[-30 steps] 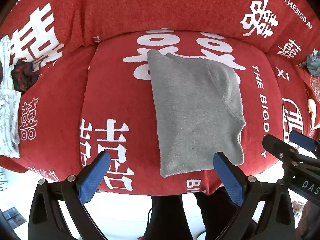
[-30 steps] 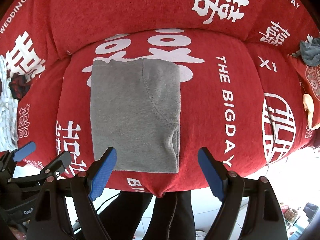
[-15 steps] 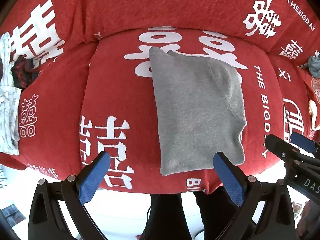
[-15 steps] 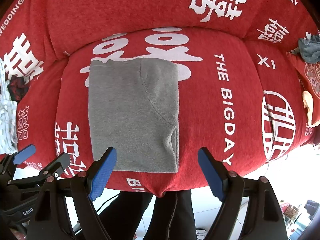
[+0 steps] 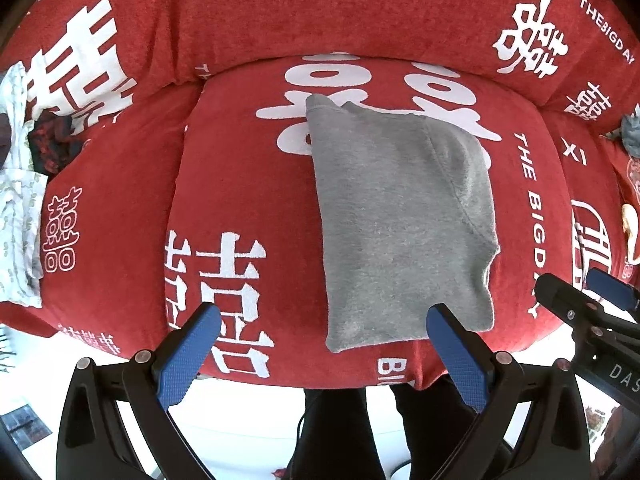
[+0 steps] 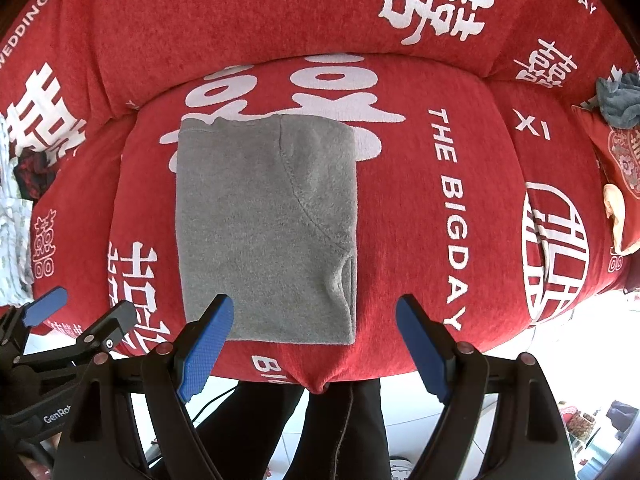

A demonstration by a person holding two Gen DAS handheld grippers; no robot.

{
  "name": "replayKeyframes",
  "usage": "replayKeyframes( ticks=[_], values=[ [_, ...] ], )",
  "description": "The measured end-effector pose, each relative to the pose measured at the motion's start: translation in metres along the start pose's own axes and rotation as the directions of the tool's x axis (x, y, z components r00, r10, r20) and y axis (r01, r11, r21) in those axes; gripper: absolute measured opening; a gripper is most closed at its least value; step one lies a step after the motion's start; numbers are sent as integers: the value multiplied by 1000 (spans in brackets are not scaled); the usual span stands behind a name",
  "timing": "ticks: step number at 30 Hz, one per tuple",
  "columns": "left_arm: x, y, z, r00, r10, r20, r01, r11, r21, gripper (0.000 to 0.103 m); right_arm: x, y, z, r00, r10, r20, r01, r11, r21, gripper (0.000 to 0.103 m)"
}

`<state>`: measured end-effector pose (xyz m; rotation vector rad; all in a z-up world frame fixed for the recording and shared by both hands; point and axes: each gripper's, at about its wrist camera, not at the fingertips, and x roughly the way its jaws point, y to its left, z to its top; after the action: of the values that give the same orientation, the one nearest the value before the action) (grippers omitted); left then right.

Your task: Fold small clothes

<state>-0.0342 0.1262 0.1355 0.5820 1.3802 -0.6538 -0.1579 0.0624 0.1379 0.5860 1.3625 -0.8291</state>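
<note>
1. The left hand-held gripper [image 5: 320,344] hangs spread wide and empty over the front edge of the sofa seat cushion [image 5: 240,184], much as it did a second ago; its blue fingers [image 5: 188,360] touch nothing.
2. The right hand-held gripper [image 6: 316,340] is likewise wide open and holds nothing, its left finger overlapping the cloth's near-left corner in view, contact unclear.
3. The folded grey fleece garment [image 6: 264,232] lies flat in the middle of the seat cushion, its near hem just short of the front edge; it has not moved since the earlier frames.
4. Both views have drifted only slightly.
5. At the sofa's left end sits a white patterned cloth [image 5: 16,216]; at its right end, a crumpled grey-blue cloth [image 6: 618,100].
</note>
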Motion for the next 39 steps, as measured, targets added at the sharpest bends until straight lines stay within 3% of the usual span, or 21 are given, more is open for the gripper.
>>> replayKeyframes(
  ticks=[39],
  values=[
    [-2,1,0,999,28,18,-27,999,-29,103,0,2,-1,1000,-2,2,2,1000,-7,86]
  ],
)
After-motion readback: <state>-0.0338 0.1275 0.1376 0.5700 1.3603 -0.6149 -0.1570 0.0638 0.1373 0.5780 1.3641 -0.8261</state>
